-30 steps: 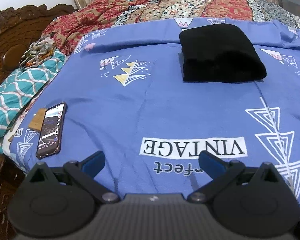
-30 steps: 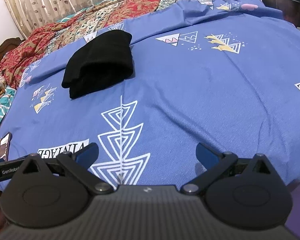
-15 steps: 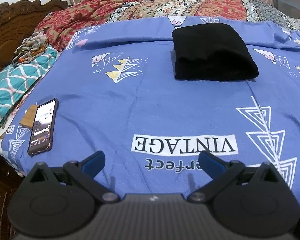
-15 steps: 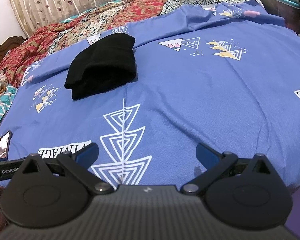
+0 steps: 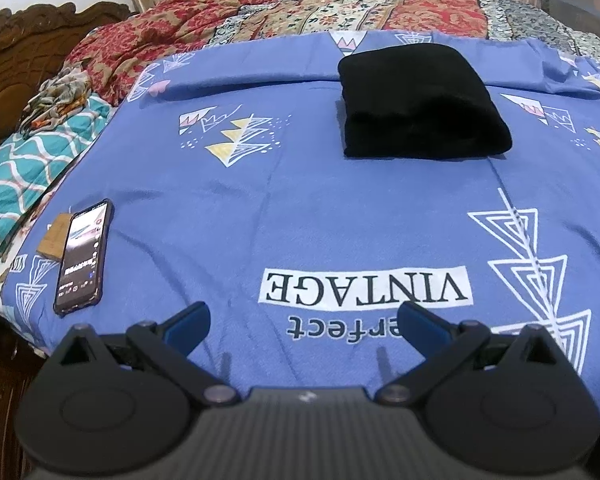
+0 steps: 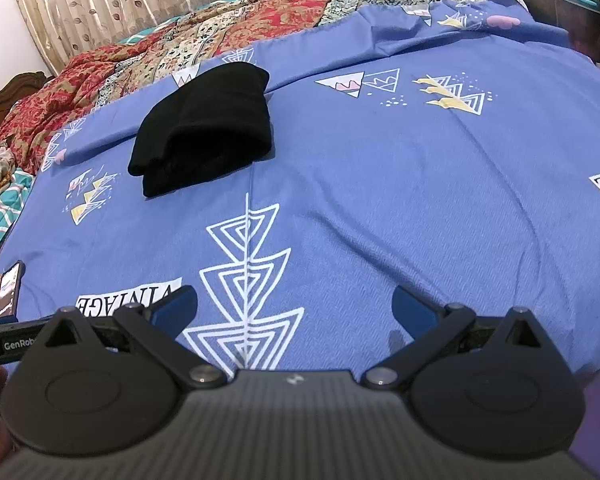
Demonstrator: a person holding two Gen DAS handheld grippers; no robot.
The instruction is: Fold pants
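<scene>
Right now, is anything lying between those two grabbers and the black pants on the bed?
Nothing visible. Only bare blue bedsheet lies between the open left gripper, the open right gripper and the folded black pants. The phone sits off to the left edge, out of the way.
</scene>
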